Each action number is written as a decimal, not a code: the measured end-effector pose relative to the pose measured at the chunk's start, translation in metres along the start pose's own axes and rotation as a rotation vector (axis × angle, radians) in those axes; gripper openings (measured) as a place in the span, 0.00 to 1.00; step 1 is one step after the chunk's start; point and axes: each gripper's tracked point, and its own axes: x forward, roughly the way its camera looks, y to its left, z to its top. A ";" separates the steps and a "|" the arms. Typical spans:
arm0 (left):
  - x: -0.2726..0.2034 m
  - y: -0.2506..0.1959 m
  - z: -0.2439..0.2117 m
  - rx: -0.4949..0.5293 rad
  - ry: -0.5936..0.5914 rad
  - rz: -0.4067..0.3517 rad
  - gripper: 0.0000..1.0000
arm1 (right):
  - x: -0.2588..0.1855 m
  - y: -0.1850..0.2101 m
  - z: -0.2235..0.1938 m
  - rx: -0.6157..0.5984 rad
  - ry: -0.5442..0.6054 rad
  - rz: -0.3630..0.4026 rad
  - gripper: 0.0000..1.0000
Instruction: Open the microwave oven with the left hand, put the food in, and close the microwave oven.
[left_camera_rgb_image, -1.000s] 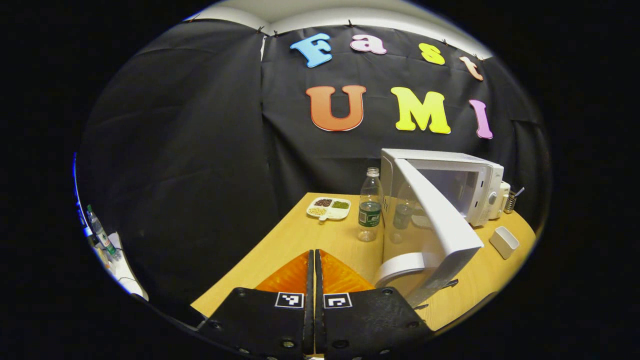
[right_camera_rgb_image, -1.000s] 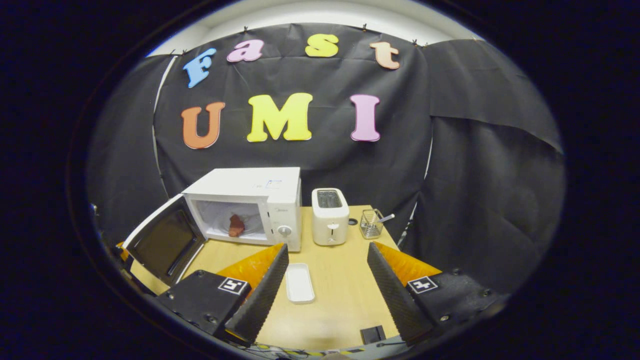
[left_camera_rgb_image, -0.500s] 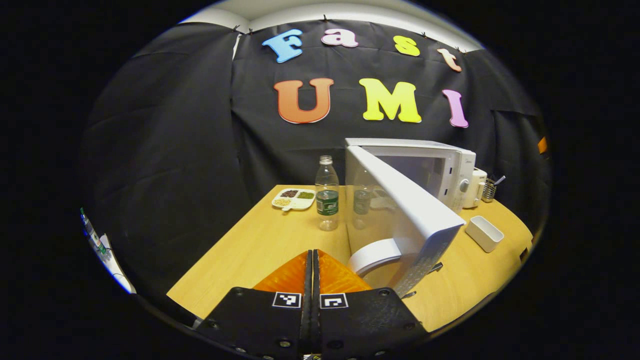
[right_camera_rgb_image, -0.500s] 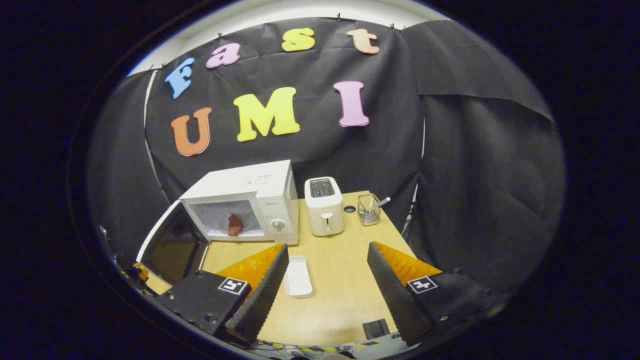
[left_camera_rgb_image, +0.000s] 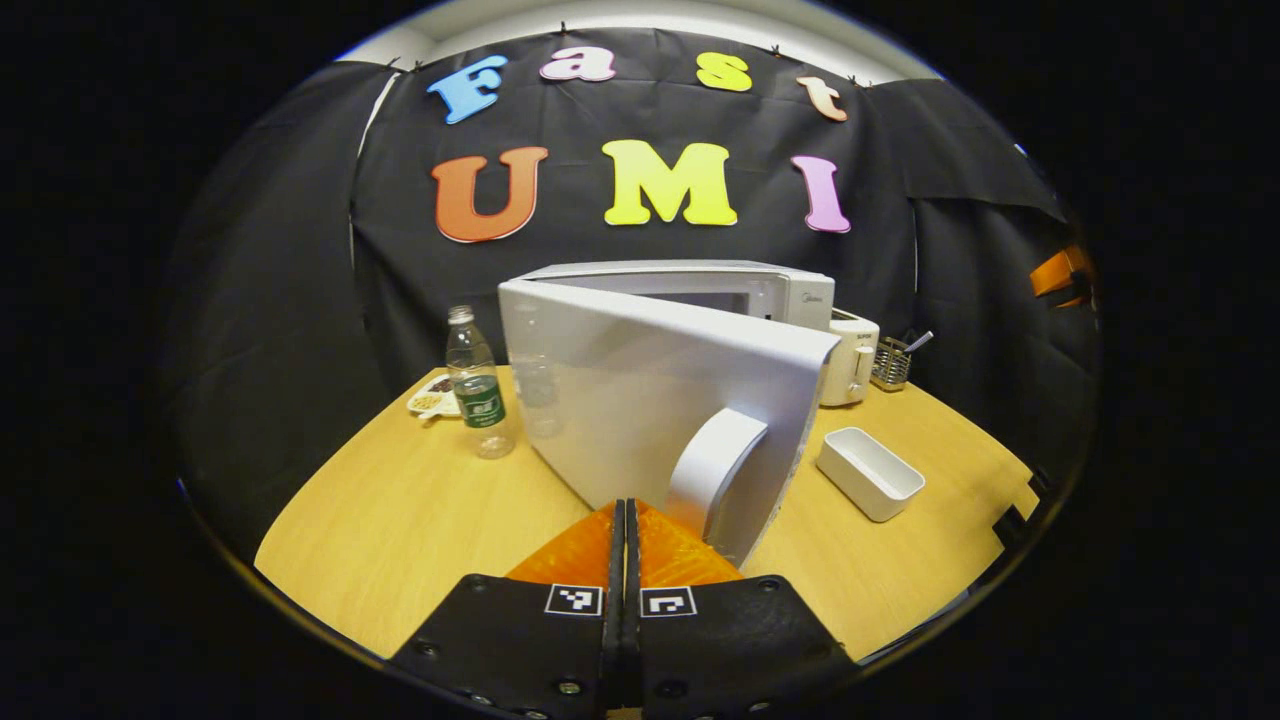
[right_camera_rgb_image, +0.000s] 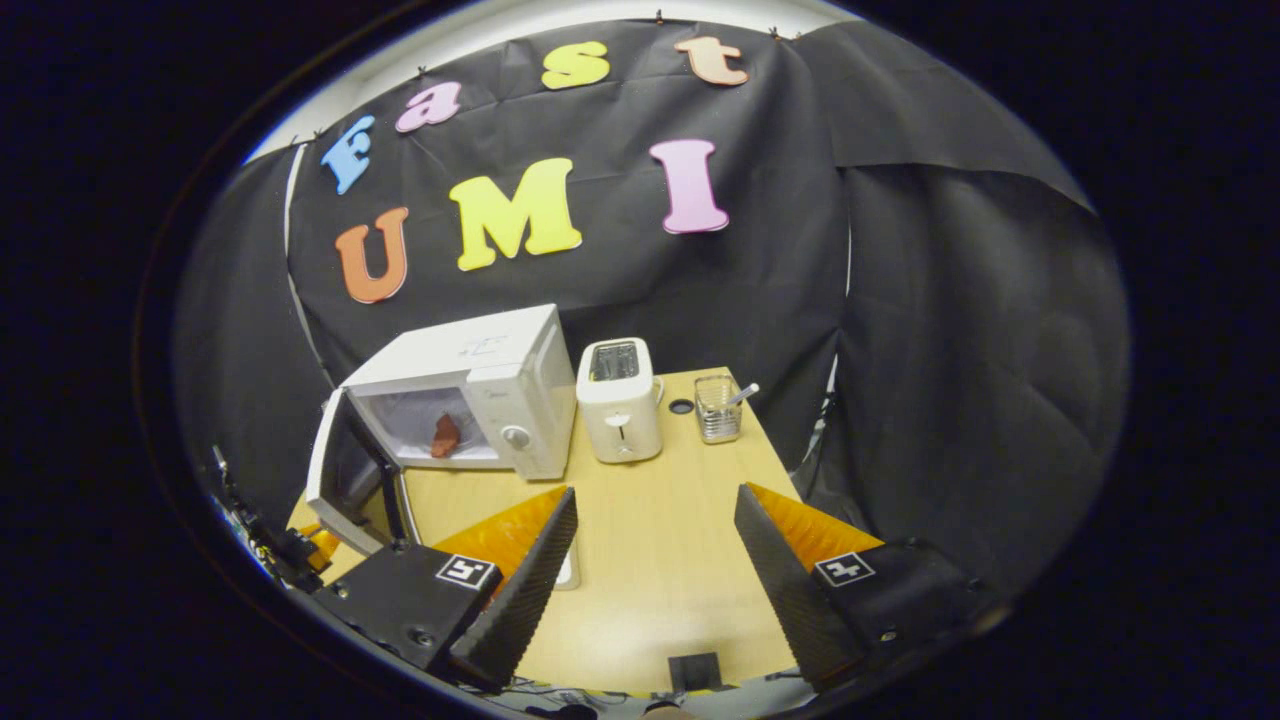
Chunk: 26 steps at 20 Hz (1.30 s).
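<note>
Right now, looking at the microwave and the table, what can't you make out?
- Left gripper view: the microwave cavity and food, hidden by its door.
- Left gripper view: the compartment plate, partly behind the bottle, too small.
- Right gripper view: the white tray, mostly covered by the right gripper finger.
- Right gripper view: the food, too small to identify.

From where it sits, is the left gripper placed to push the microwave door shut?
Probably yes. The left gripper, fingers together, sits right at the door's outer face beside the handle, with nothing between them.
</note>
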 end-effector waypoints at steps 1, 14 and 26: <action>0.009 -0.013 0.003 0.011 -0.004 -0.006 0.00 | 0.002 -0.011 0.004 0.002 0.000 -0.001 1.00; 0.144 -0.091 0.083 0.081 -0.095 -0.126 0.00 | 0.009 -0.063 0.029 0.041 -0.019 -0.098 1.00; 0.195 -0.104 0.110 0.052 -0.105 -0.151 0.00 | 0.033 -0.054 0.038 0.046 0.004 -0.111 0.91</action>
